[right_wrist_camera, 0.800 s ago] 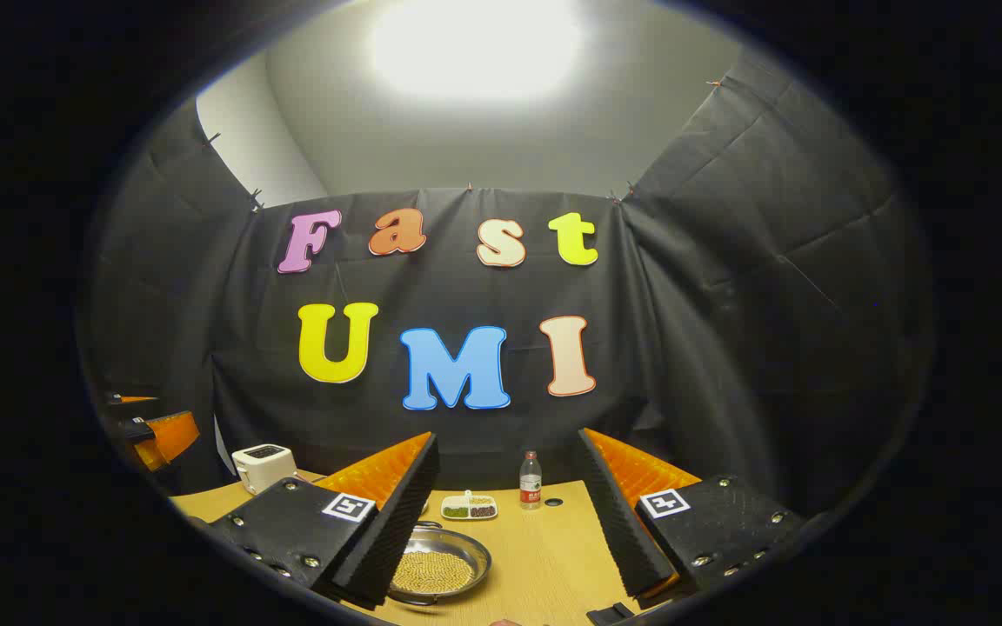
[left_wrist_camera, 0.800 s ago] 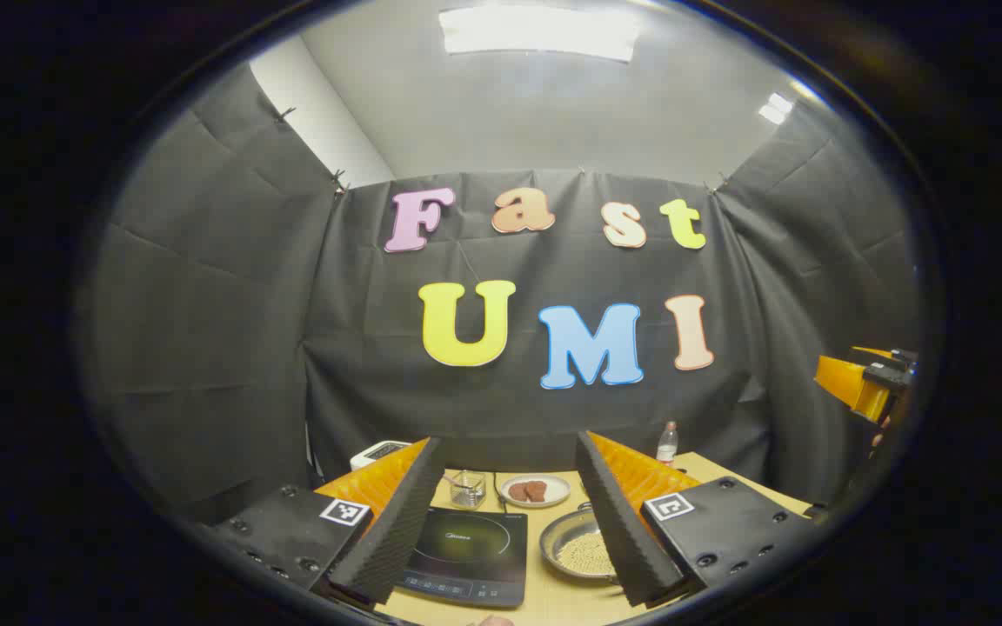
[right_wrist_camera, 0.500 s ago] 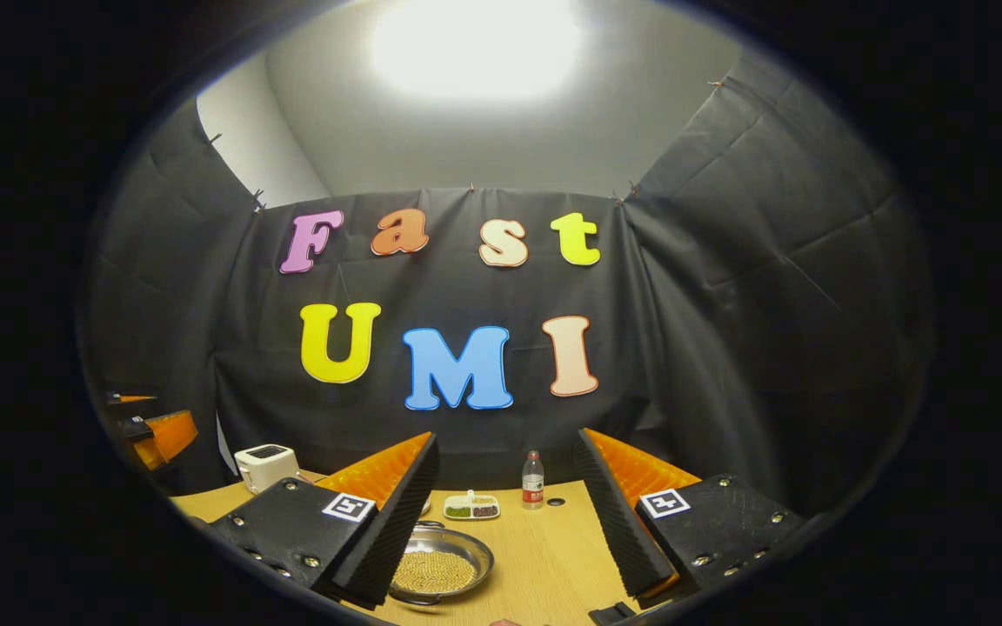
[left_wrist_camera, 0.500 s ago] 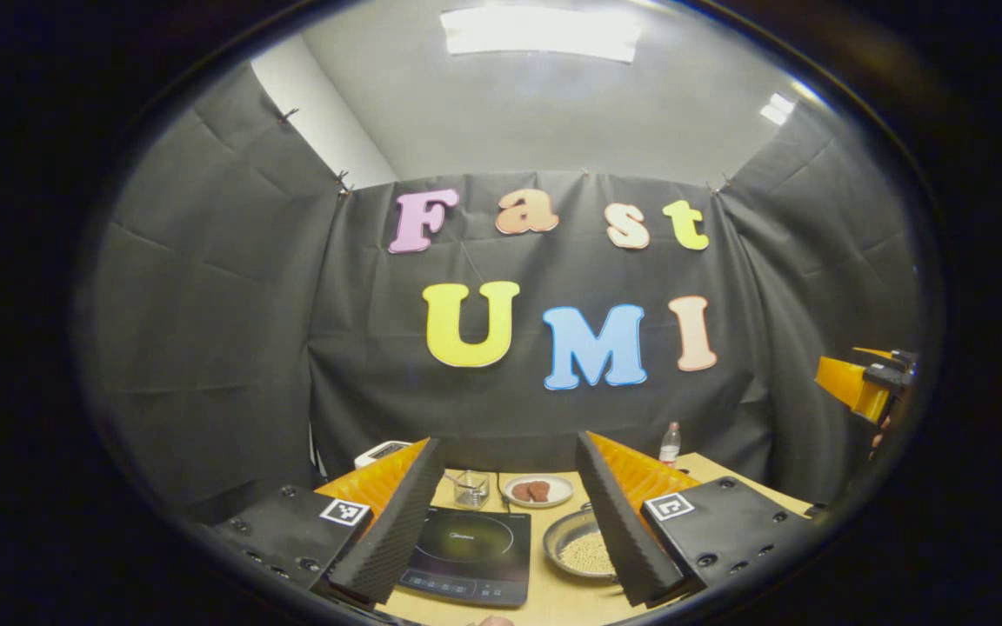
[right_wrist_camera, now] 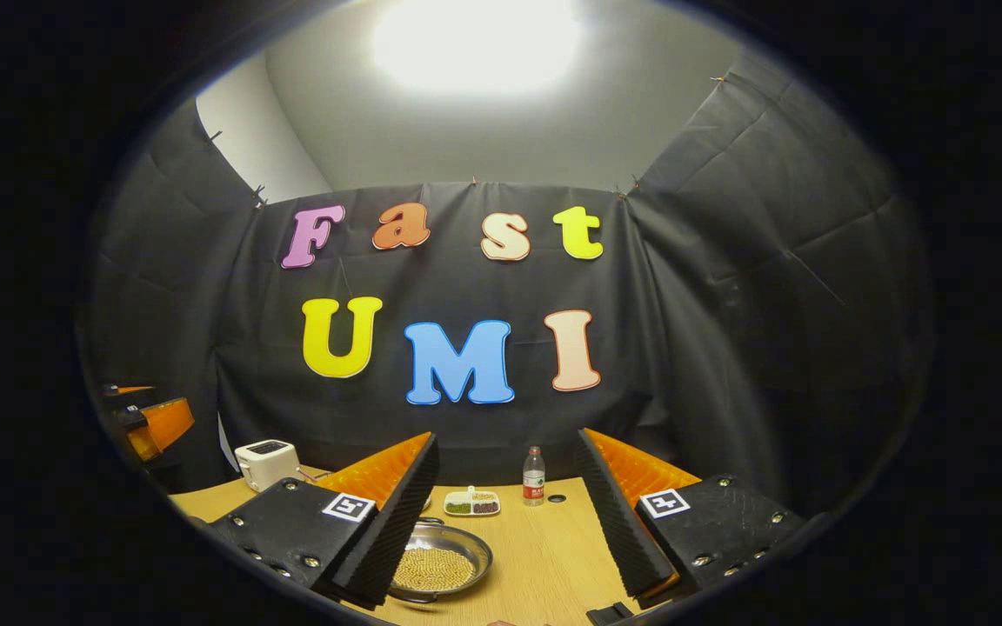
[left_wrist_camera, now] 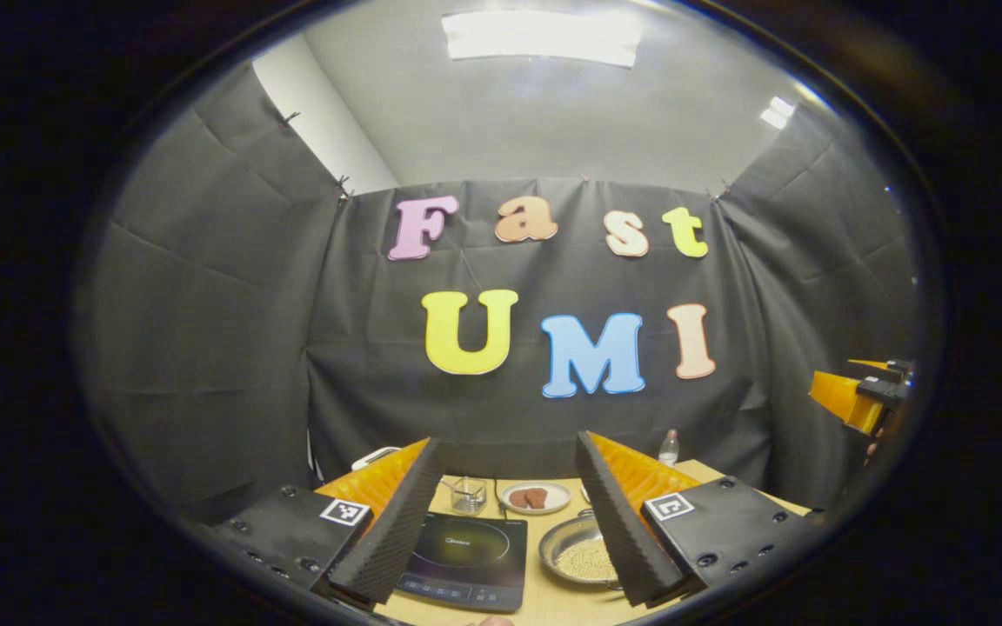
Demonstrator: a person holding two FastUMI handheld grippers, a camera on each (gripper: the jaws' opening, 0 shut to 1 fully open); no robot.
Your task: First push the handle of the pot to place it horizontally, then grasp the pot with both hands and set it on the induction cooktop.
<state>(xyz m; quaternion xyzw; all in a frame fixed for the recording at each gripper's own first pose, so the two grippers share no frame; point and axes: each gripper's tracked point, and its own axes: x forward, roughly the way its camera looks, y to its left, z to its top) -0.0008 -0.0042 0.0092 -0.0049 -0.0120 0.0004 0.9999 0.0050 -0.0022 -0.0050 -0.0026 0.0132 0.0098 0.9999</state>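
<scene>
Left gripper held high above the table, fingers spread wide, gripping nothing, aimed level toward the back wall. Right gripper held likewise aloft, fingers wide apart and empty; seen also at the right edge of the left gripper view.

Pot resting on the table, shallow and metal, holding small pale grains; partly hidden behind the right gripper's left finger. In the left gripper view, pot just right of the induction cooktop, apart from it. Handle direction not determinable (a small loop shows at the far rim, nothing longer).

Behind the cooktop: glass cup, plate with brown pieces. Further: water bottle, divided dish, toaster at far left. Nothing standing between pot and cooktop
</scene>
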